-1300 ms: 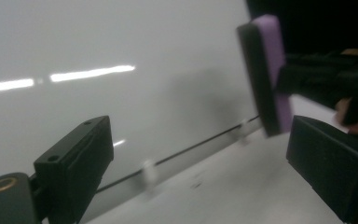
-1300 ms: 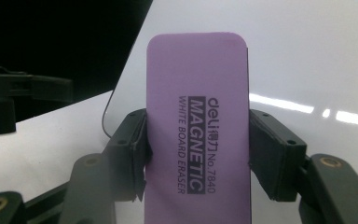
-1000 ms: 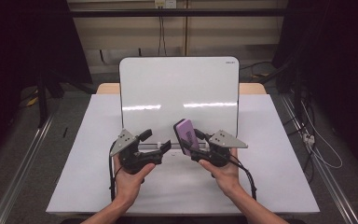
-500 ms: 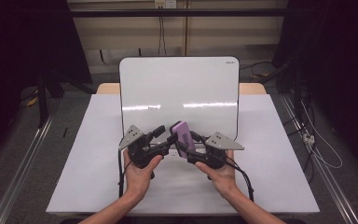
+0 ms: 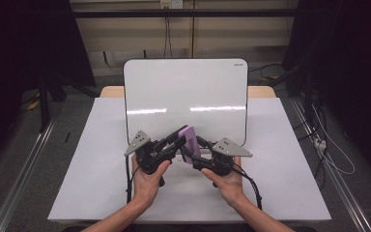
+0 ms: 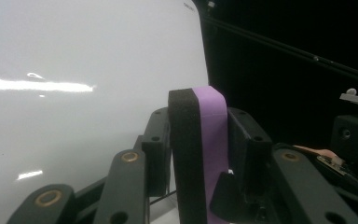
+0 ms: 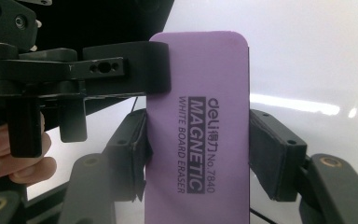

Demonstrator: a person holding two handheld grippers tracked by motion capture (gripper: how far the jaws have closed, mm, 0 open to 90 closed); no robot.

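Observation:
A purple magnetic whiteboard eraser [image 5: 191, 139] with a black felt side is held up above the table, in front of the whiteboard [image 5: 183, 92]. My right gripper [image 5: 190, 152] is shut on its long edges; in the right gripper view the pads press both sides of the eraser [image 7: 198, 116]. My left gripper [image 5: 178, 140] comes in from the left, and its jaws have just been closing onto the eraser's flat faces. In the left gripper view the eraser [image 6: 200, 149] stands edge-on, clamped between the two pads. The left gripper's finger [image 7: 126, 67] lies across the eraser's upper left corner.
The white whiteboard leans upright at the back of the white tabletop [image 5: 96, 164]. Black frame posts and cables [image 5: 328, 150] stand around the table. The person's hands [image 5: 147, 181] hold both grippers near the table's front middle.
The left gripper moved right to the eraser and its jaws closed on it. The right gripper kept its hold, and the eraser shifted slightly left.

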